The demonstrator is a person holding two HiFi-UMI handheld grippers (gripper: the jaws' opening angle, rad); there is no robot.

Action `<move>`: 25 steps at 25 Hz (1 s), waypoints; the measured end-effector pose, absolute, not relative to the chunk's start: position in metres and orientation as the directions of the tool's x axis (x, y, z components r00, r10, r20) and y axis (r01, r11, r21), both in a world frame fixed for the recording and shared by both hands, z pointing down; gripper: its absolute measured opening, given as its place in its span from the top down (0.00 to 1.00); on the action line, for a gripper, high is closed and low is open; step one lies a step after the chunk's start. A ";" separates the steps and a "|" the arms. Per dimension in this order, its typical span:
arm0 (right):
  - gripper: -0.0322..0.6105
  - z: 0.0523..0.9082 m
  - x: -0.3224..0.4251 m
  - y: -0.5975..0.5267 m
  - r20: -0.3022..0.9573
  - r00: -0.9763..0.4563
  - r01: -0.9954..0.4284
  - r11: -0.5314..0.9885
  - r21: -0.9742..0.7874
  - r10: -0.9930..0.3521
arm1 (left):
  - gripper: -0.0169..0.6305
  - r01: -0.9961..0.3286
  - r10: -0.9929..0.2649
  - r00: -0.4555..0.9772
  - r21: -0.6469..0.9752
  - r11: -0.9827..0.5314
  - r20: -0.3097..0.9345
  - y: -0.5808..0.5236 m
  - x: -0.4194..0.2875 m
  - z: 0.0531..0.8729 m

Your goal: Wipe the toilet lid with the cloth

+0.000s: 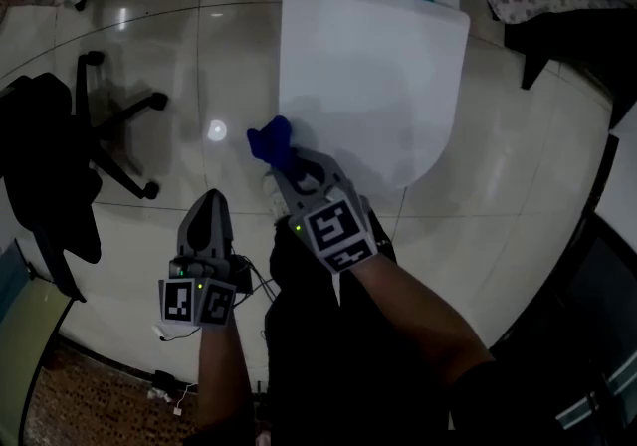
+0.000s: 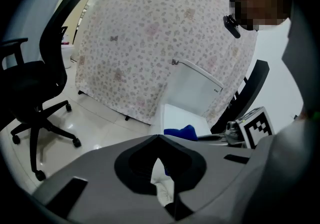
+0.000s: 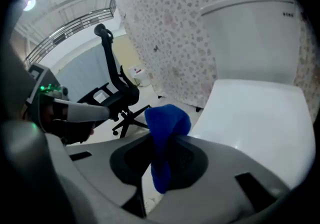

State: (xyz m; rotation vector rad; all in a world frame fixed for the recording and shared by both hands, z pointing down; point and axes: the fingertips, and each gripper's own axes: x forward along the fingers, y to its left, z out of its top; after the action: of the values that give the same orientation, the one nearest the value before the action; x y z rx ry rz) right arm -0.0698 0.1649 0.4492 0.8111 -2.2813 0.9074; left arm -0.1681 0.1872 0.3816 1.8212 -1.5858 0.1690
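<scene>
Handling assessment: the cloth (image 1: 271,142) was a small blue piece, bunched into a loose wad, and it looked soft, light and limp, with no stiffness of its own. Such material would probably fold and drag rather than slide, so a grip on the middle of the wad, with a free fold left ahead of the jaws, appeared the soundest hold for wiping. The right hand-held gripper (image 1: 289,165) had exactly that hold: its jaws were pinched on the cloth, part of the wad standing out beyond the tips and a tail hanging below them. The cloth sat at the near left edge of the toilet lid (image 1: 378,86), which lay closed, white and glossy, and therefore probably slippery under a dry wipe. Contact between cloth and lid could not be confirmed from any view. The right forearm reached forward and slightly leftward, gripper pointed toward the lid edge. The left hand-held gripper (image 1: 209,203) hung lower and to the left over the tiled floor (image 1: 149,46), well apart from the lid, its jaws pressed together with nothing between them. An office chair (image 1: 109,135) stood further left on the floor.
</scene>
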 end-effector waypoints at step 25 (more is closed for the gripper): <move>0.86 0.539 0.142 0.210 0.899 -0.323 -0.852 0.505 -0.140 -0.296 | 0.99 -0.905 -0.807 0.307 0.417 -0.085 0.504 0.158 -0.121 0.380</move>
State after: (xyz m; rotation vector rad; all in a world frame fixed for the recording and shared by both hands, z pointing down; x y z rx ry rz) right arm 0.1424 0.2100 0.5392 0.9530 -1.8622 0.7896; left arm -0.1209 0.1579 0.3804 1.9062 -1.5191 0.1868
